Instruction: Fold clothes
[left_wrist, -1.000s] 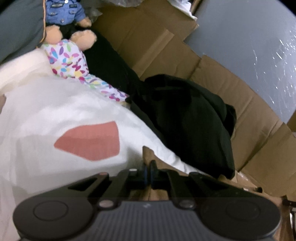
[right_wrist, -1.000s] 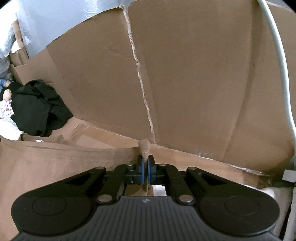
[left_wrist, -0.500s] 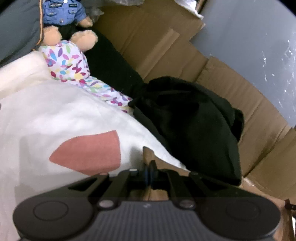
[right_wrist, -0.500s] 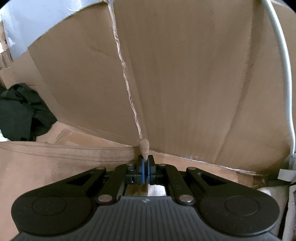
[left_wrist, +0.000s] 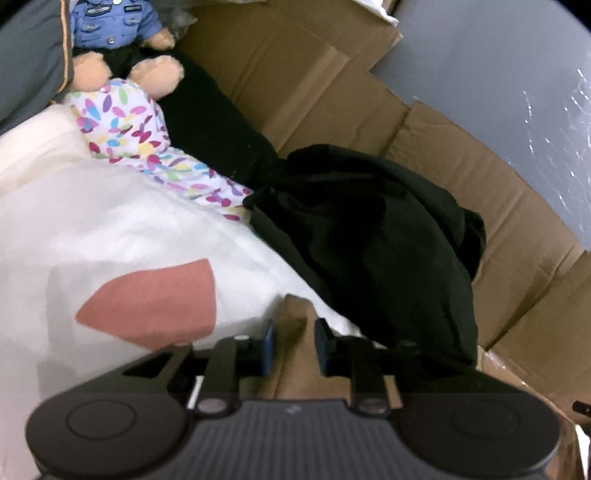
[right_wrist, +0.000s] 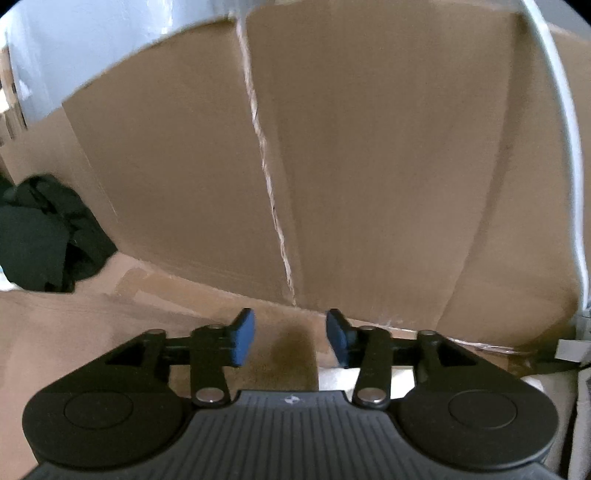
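Left wrist view: looks down past the left gripper, jaws opening to a narrow gap, blue pads standing clear on either side of a small peak of the brown garment, so not pinching it as far as can be seen. Beyond that, shows a white cloth with a pink patch spread to the left, a crumpled black garment heaped to the right on flattened cardboard, and further back a floral cloth and a plush toy. Right wrist view: shows the right gripper with jaws opening to a wider gap, nothing pressed between the pads, the brown garment lying slack below and spreading flat to the left, its far edge near the foot of an upright cardboard wall. Reads as the end of one fold: both corners set down together and being let go, brown fabric resting flat, not hanging. Cannot tell how many folds already lie in it, nor whether the edges line up, since most of it sits under the tools. Likely left to do: smoothing or a further fold of the brown piece, then the black heap, plainly unfolded, and perhaps the floral cloth.
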